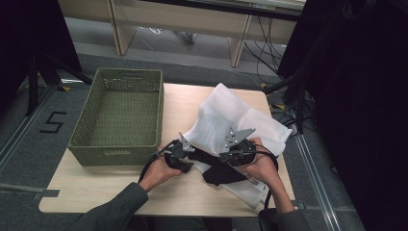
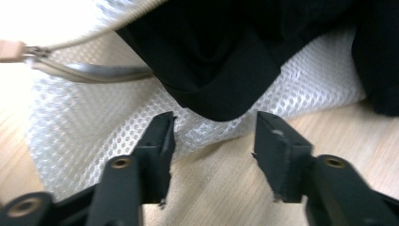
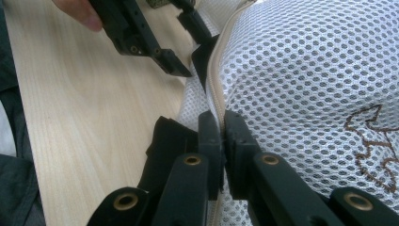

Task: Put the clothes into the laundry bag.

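A white mesh bag [image 1: 231, 115] with a beige zipper lies on the wooden table [image 1: 96, 187], and a black garment [image 1: 219, 171] sticks out of its near end. My right gripper [image 3: 222, 120] is shut on the bag's zipper edge [image 3: 216, 80], with the black garment [image 3: 164, 141] just to its left. My left gripper [image 2: 214, 125] stands open, low over the table. A corner of the black garment [image 2: 211, 56] hangs just ahead of its tips, resting on the mesh [image 2: 94, 122], and the pads do not touch it. In the high view both grippers [image 1: 185, 156] [image 1: 231, 156] sit close together.
A green woven basket [image 1: 82, 130] stands empty at the table's left. The zipper pull [image 2: 14, 49] lies at the far left of the left gripper view. Brown stitching [image 3: 371, 136] marks the mesh. Bare table lies in front of the basket; a shelf and cables are beyond the table.
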Demonstrator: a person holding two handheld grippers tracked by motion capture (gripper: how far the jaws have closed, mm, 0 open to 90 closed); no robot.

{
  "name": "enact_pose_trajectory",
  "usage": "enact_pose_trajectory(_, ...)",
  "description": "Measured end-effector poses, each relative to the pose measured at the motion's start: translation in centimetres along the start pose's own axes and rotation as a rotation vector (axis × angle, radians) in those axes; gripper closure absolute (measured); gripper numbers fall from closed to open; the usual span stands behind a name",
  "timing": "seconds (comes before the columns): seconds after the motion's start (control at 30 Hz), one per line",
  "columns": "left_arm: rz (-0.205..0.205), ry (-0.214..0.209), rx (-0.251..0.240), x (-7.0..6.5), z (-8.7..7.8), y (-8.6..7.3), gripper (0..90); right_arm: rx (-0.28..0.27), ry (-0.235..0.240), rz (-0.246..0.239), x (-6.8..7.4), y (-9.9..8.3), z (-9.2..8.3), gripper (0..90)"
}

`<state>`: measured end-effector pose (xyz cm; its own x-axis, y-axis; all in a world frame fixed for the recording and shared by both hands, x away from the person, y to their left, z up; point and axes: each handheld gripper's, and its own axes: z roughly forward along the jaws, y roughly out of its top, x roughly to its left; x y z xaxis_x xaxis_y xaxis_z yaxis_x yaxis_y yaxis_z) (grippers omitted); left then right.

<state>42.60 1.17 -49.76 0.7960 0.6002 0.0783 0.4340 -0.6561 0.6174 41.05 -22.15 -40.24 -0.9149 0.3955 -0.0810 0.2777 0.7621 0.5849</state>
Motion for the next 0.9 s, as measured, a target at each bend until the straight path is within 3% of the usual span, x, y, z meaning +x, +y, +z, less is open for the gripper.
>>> enact_pose_trajectory(0.03,0.016,-0.013,-0.003,0.0,0.1,-0.1,56.8,0.002,-0.002,0.003,0.1,0.0,0.0,87.7)
enact_pose_trajectory(0.07,0.008,-0.034,-0.003,0.1,0.1,-0.2,64.0,0.004,0.000,0.001,0.1,0.0,0.0,87.7)
enact_pose_trajectory(0.13,0.014,-0.030,0.000,0.0,0.0,-0.2,74.7,0.008,0.003,0.008,0.0,-0.1,0.1,87.7)
enact_pose_trajectory(0.27,0.044,-0.029,0.015,-0.7,-0.3,-0.3,85.8,0.020,0.012,-0.006,0.1,0.0,0.5,87.7)
enact_pose_trajectory(0.6,0.077,-0.075,0.026,-3.1,-1.8,-1.7,87.5,0.122,0.051,0.028,0.2,-0.6,3.7,87.7)
enact_pose_trajectory(0.73,0.085,-0.087,0.023,-3.6,-2.3,-2.1,87.8,0.137,0.067,0.028,0.2,-0.8,4.6,87.8)
enact_pose_trajectory(0.9,0.125,-0.105,0.032,-4.4,-2.8,-2.5,88.6,0.151,0.042,0.032,0.1,-0.6,5.2,88.1)
